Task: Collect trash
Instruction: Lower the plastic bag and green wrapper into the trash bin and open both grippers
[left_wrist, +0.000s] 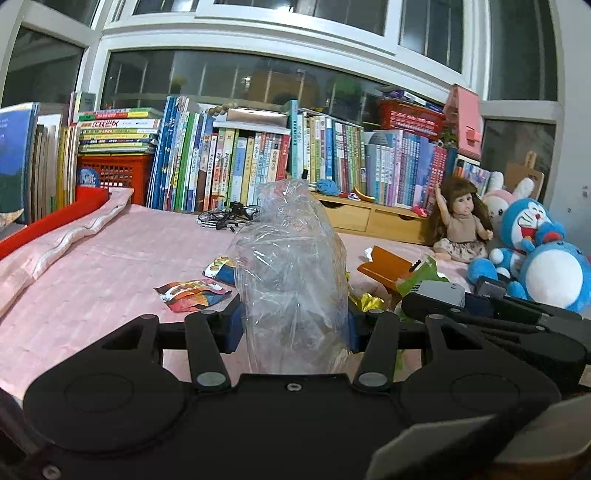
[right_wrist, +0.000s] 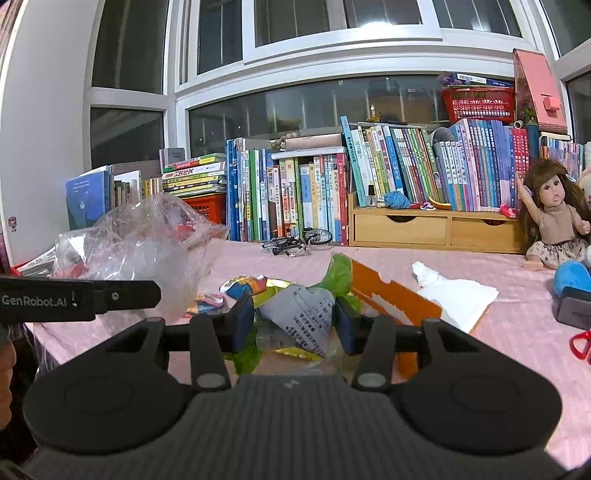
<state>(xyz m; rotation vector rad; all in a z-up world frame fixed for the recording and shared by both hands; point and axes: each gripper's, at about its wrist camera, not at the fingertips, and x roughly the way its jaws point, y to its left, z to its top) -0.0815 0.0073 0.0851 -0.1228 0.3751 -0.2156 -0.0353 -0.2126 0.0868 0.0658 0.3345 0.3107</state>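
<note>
The left gripper (left_wrist: 293, 325) has its blue pads pressed into a crumpled clear plastic bag (left_wrist: 291, 266), which stands up between them above the pink bedspread (left_wrist: 110, 258). Close on its right side, the right gripper (right_wrist: 294, 321) is clamped on a bunch of wrappers — a grey printed packet (right_wrist: 306, 314) sits squarely between its pads, with green wrapper (right_wrist: 340, 275) and yellow foil bunched around it. From the right wrist's view the bag hangs just left of that bundle, beside the dark body of the left gripper. More trash lies loose on the bedspread: a colourful snack packet (left_wrist: 192, 293) flat to the left of the bag, another striped one (right_wrist: 245, 286) near it, an orange cardboard piece (right_wrist: 391, 295) behind the right gripper, and a white crumpled tissue (right_wrist: 426, 273) on white paper just beyond. A toy bicycle (right_wrist: 295, 242) stands farther back, in front of a long row of books (right_wrist: 406, 170). A doll (right_wrist: 554, 218) sits at the right end, next to blue plush toys (left_wrist: 532, 240).
</note>
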